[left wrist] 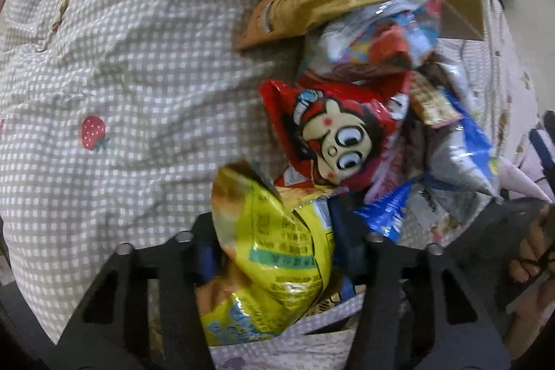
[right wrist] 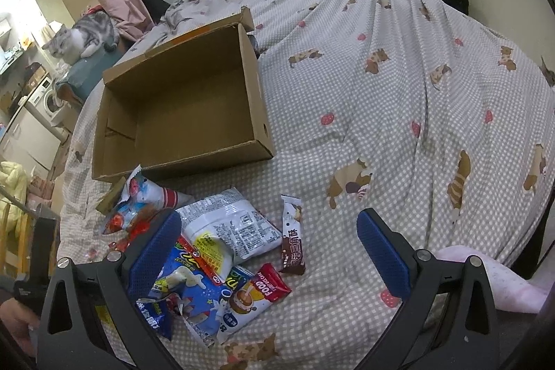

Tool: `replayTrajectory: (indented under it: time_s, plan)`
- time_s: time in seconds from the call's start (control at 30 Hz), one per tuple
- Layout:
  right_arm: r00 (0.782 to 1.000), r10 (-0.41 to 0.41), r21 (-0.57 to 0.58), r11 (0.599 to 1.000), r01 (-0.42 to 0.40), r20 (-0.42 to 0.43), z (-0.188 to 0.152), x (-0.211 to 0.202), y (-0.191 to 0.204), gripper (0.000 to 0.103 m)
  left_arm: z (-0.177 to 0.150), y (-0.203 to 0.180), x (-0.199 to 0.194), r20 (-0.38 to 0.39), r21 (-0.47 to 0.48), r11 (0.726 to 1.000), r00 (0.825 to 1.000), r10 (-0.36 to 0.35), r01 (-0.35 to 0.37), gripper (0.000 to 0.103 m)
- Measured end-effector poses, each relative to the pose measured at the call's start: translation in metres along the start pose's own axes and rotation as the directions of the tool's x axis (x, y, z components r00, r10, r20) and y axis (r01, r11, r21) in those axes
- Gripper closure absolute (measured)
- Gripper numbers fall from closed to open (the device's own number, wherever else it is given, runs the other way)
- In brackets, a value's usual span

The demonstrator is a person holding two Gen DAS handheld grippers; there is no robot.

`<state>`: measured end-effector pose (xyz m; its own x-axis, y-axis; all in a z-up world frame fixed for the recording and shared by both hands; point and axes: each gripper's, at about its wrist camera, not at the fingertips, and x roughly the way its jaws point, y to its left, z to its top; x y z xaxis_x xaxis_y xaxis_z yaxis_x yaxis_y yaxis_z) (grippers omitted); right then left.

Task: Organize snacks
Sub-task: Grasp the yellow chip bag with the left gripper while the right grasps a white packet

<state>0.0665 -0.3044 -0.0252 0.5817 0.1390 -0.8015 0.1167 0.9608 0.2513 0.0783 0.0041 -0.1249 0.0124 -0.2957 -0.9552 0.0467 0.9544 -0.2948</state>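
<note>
Ahead of my right tongs point(right wrist: 269, 252), which are spread wide and empty, the cardboard box point(right wrist: 180, 113) sits open on the bed point(right wrist: 399, 92); loose snacks point(right wrist: 222, 231) lie just beneath them. My left tongs point(left wrist: 277, 252) clench the yellow bag point(left wrist: 274, 248): light, crinkly, slippery foil, probably best pinched mid-body.

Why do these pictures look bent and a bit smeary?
Both views are fisheye, so edges curve and corners go black. Left wrist view: motion-smeared, glare on the yellow bag. Right wrist view: sharper, the cardboard box bowed, soft indoor light.
</note>
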Motion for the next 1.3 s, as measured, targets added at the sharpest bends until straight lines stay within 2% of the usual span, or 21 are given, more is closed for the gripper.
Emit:
replayTrajectory:
  time_s: [0.17, 0.3, 0.4, 0.43, 0.5, 0.53, 0.6, 0.67, 0.8, 0.87, 1.03, 1.1, 1.13, 1.17, 1.23, 1.27, 1.3]
  plan:
    - [1.000, -0.005, -0.008, 1.000, 0.005, 0.005, 0.000, -0.001, 0.000, 0.000, -0.010, 0.007, -0.061, 0.098, -0.023, 1.000, 0.995, -0.018, 0.020, 0.066]
    - [1.000, 0.027, 0.017, 1.000, -0.027, -0.003, 0.002, -0.001, -0.004, 0.000, -0.012, 0.018, -0.105, 0.234, -0.070, 0.997, 0.972, -0.003, 0.020, 0.067]
    - [0.996, 0.069, 0.051, 0.997, -0.066, -0.055, 0.007, 0.008, -0.009, 0.000, -0.005, 0.026, -0.120, 0.287, -0.126, 0.991, 0.958, -0.002, 0.040, 0.067]
    - [0.991, 0.089, 0.064, 0.994, -0.083, -0.102, 0.009, 0.016, -0.010, 0.000, -0.006, 0.035, -0.103, 0.295, -0.140, 0.989, 0.956, -0.005, 0.048, 0.067]
    - [0.976, 0.136, 0.087, 0.989, -0.123, -0.167, 0.011, 0.028, -0.010, 0.000, 0.001, 0.046, -0.101, 0.306, -0.160, 0.986, 0.952, -0.004, 0.056, 0.067]
    - [0.960, 0.178, 0.106, 0.982, -0.158, -0.218, 0.012, 0.039, -0.009, 0.000, 0.002, 0.048, -0.101, 0.309, -0.169, 0.984, 0.951, -0.001, 0.056, 0.067]
    - [0.935, 0.211, 0.108, 0.976, -0.188, -0.285, 0.013, 0.053, -0.003, 0.000, 0.002, 0.051, -0.099, 0.311, -0.173, 0.983, 0.950, -0.004, 0.061, 0.067]
    - [0.920, 0.190, 0.038, 0.981, -0.189, -0.343, 0.014, 0.070, 0.012, 0.001, 0.002, 0.051, -0.097, 0.312, -0.177, 0.982, 0.950, -0.004, 0.063, 0.067]
    - [0.903, 0.138, -0.087, 0.978, -0.188, -0.406, 0.014, 0.097, 0.039, 0.002, 0.001, 0.046, -0.090, 0.308, -0.179, 0.982, 0.951, -0.002, 0.061, 0.067]
    - [0.896, 0.125, -0.114, 0.975, -0.190, -0.426, 0.014, 0.112, 0.047, 0.004, 0.001, 0.046, -0.091, 0.306, -0.181, 0.982, 0.952, -0.004, 0.062, 0.067]
    - [0.881, 0.016, -0.205, 0.971, -0.127, -0.474, 0.004, 0.146, 0.059, 0.004, 0.004, 0.052, -0.089, 0.301, -0.196, 0.979, 0.954, 0.000, 0.062, 0.067]
    - [0.886, 0.011, -0.221, 0.967, -0.127, -0.463, 0.002, 0.148, 0.062, 0.004, 0.006, 0.052, -0.087, 0.300, -0.200, 0.978, 0.954, 0.003, 0.059, 0.067]
    - [0.893, 0.012, -0.240, 0.961, -0.134, -0.451, 0.002, 0.146, 0.065, 0.011, 0.008, 0.052, -0.086, 0.299, -0.201, 0.978, 0.954, 0.007, 0.056, 0.067]
    - [0.897, 0.024, -0.255, 0.955, -0.151, -0.441, 0.002, 0.142, 0.070, 0.023, 0.009, 0.052, -0.086, 0.300, -0.202, 0.978, 0.954, 0.008, 0.056, 0.067]
    - [0.905, 0.038, -0.282, 0.944, -0.172, -0.425, 0.002, 0.131, 0.075, 0.030, 0.010, 0.052, -0.086, 0.304, -0.200, 0.978, 0.953, 0.008, 0.055, 0.067]
    - [0.905, 0.048, -0.284, 0.941, -0.182, -0.422, 0.001, 0.126, 0.075, 0.039, 0.010, 0.051, -0.086, 0.307, -0.197, 0.979, 0.952, 0.011, 0.052, 0.067]
    - [0.905, 0.060, -0.280, 0.940, -0.193, -0.422, 0.000, 0.122, 0.075, 0.042, 0.010, 0.051, -0.087, 0.309, -0.195, 0.980, 0.951, 0.013, 0.050, 0.067]
